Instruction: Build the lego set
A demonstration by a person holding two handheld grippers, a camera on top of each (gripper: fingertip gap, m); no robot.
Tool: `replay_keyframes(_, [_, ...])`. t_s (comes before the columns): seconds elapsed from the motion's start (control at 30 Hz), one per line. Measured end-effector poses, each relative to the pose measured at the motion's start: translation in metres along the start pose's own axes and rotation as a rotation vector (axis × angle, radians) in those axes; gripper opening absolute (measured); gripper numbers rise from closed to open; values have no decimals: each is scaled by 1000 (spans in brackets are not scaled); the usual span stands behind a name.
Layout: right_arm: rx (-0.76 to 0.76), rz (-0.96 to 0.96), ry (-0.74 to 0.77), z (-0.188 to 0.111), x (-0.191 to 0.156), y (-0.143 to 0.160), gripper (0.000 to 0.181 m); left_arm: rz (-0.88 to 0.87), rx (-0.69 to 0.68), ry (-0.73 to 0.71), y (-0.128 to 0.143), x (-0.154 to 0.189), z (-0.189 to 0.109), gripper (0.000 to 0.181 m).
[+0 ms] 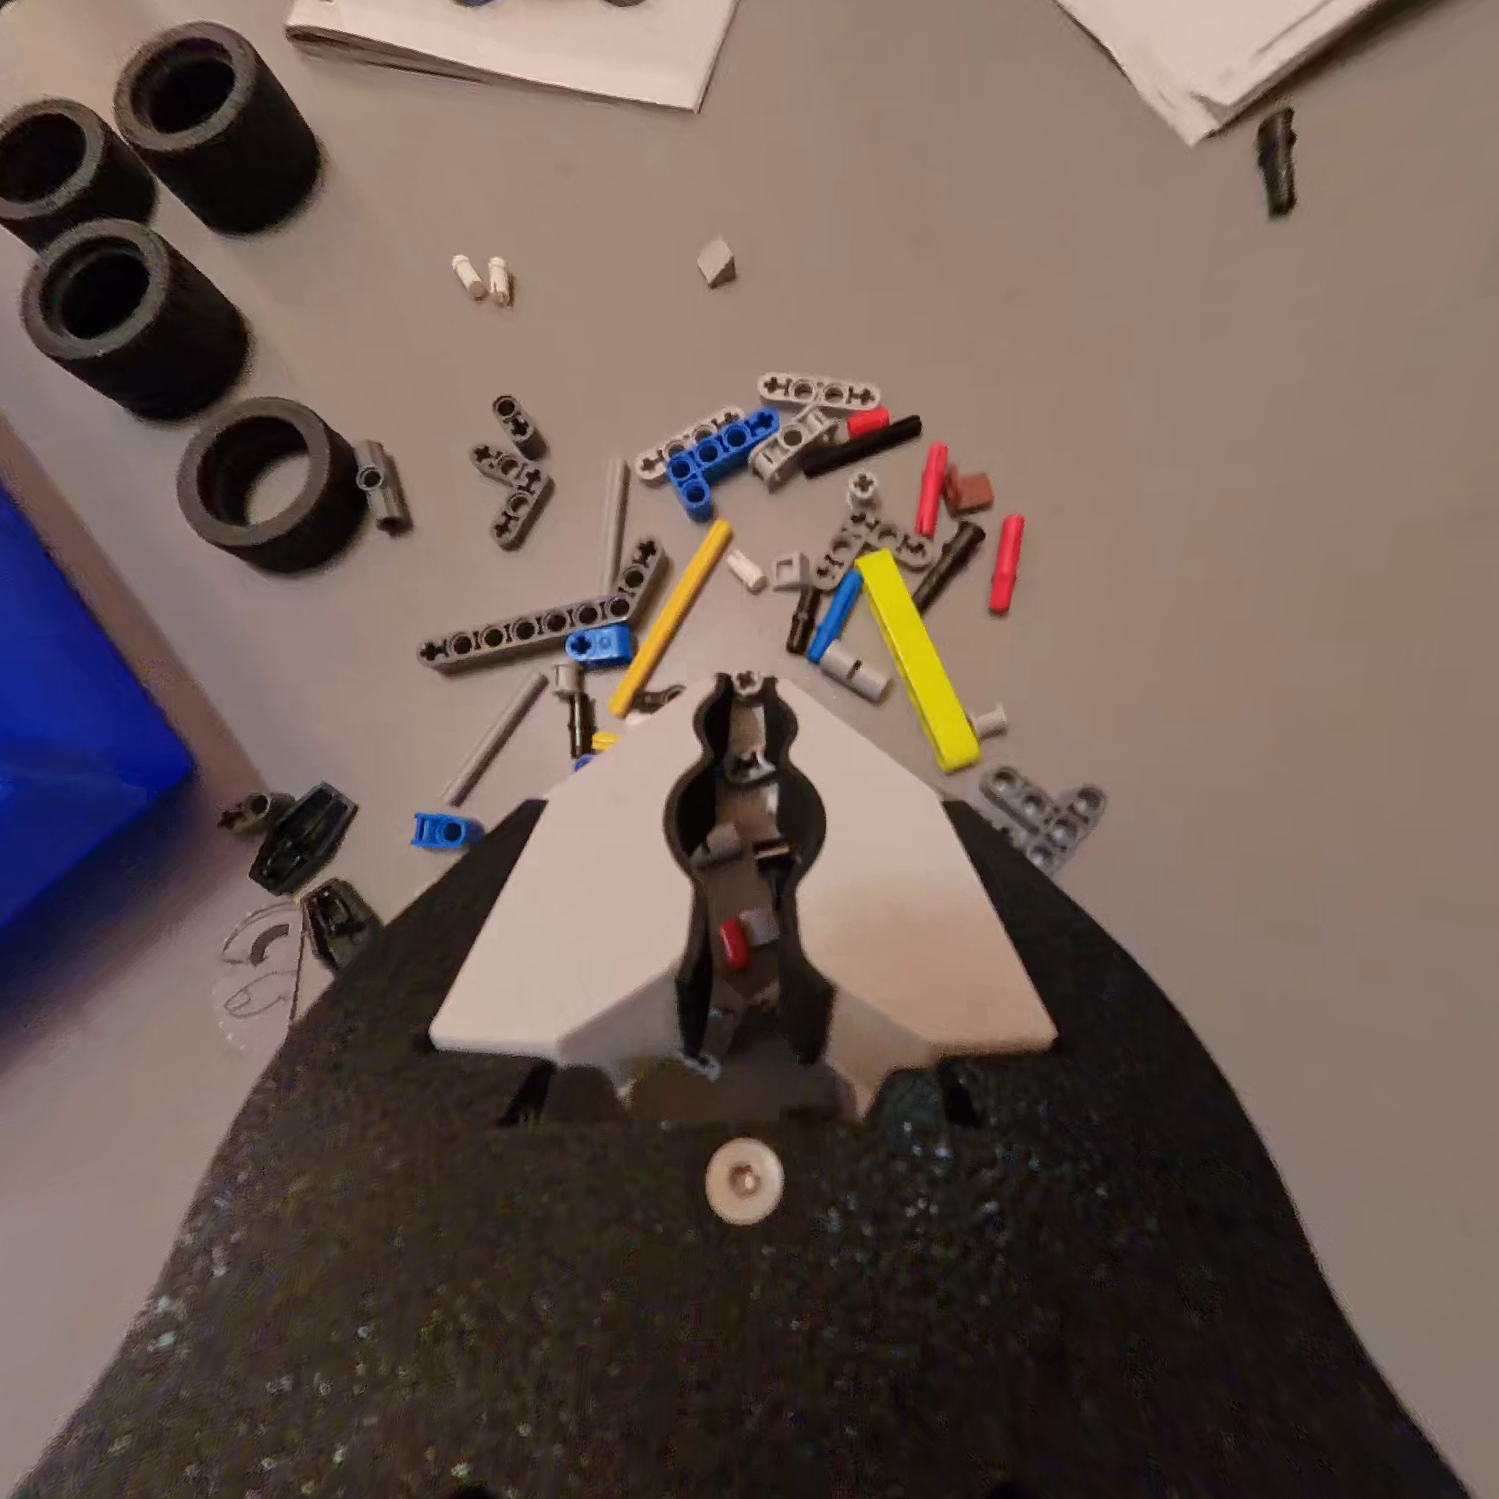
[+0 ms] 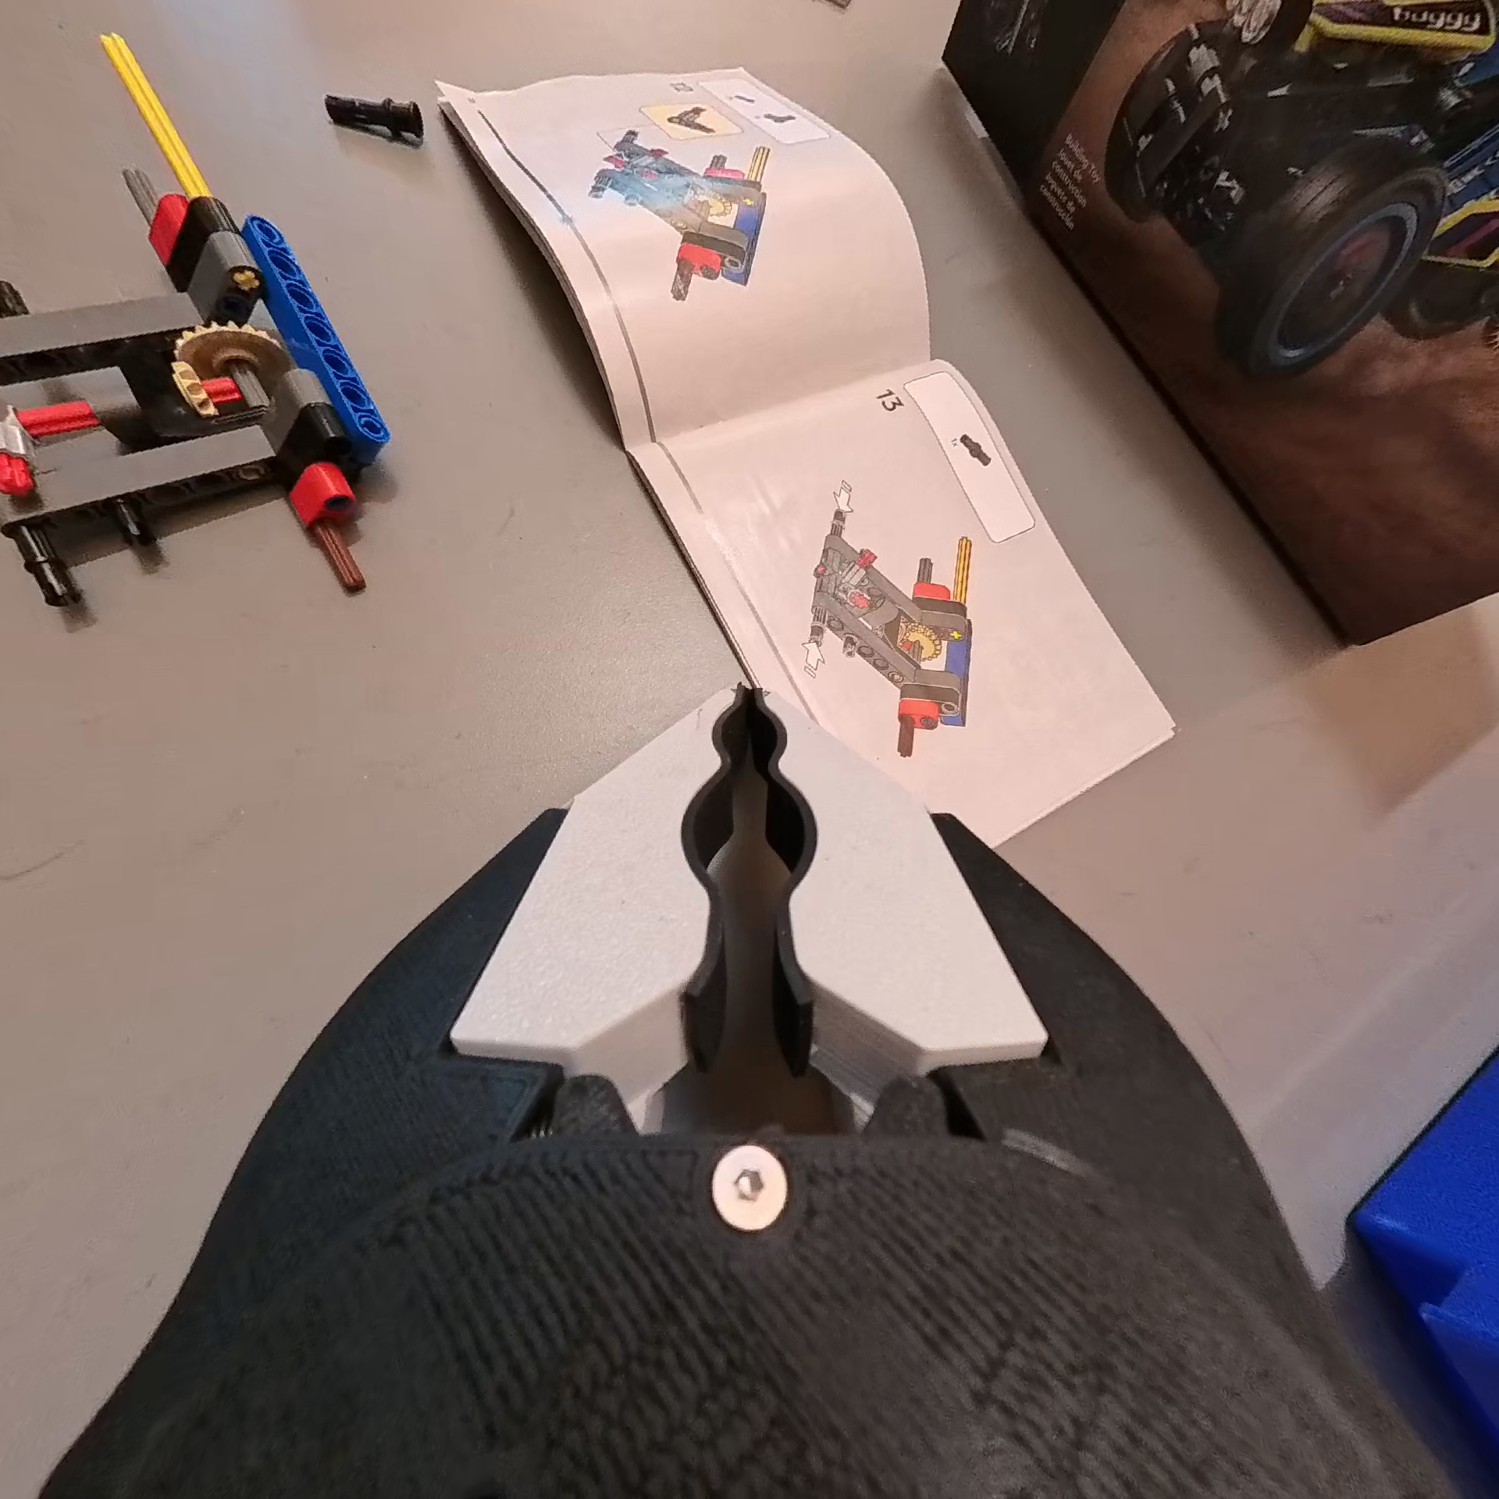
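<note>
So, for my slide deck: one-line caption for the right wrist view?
Shut hand-held gripper hovers over the open instruction booklet, with the partly built chassis lying left on the grey table.

L gripper [image 1: 750, 689] jaws nearly closed, tips at table level; R gripper [image 2: 750, 696] tips together, raised.

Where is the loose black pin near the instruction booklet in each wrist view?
Left wrist view: black pin at upper right, beside the instruction booklet's edge.
Right wrist view: pin at upper left, just left of the open booklet.
Shared landmark: the instruction booklet.
</note>
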State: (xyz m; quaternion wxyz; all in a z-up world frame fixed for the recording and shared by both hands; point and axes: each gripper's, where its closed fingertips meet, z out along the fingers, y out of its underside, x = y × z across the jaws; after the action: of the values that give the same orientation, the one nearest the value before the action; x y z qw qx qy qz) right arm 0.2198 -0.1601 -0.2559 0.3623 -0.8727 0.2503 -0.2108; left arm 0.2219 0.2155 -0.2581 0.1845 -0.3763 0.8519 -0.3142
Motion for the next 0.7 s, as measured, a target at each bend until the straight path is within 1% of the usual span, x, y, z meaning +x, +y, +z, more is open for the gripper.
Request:
replay_keyframes(0.03, [0, 0, 0, 0, 0, 0, 0, 12, -11, 1, 3, -1, -2, 5])
replay_keyframes(0.17, [0, 0, 0, 0, 0, 0, 0, -2, 7, -51, 6, -15, -20, 5])
replay_keyframes(0.33, [0, 1, -1, 0, 0, 0, 0, -109, 60, -163, 11, -47, -42, 9])
replay_keyframes(0.4, [0, 1, -1, 0, 0, 0, 0, -149, 89, -122, 12, -47, -44, 11])
replay_keyframes(0.47, [0, 2, -2, 0, 0, 0, 0, -195, 136, -22, 8, -36, -44, 13])
replay_keyframes(0.53, [0, 2, -2, 0, 0, 0, 0, -242, 174, 66, 5, -28, -44, 20])
replay_keyframes(0.57, [0, 2, -2, 0, 0, 0, 0, -254, 187, 90, 4, -27, -45, 21])
replay_keyframes(0.7, [0, 2, -1, 0, 0, 0, 0, -235, 209, 109, 6, -27, -51, 23])
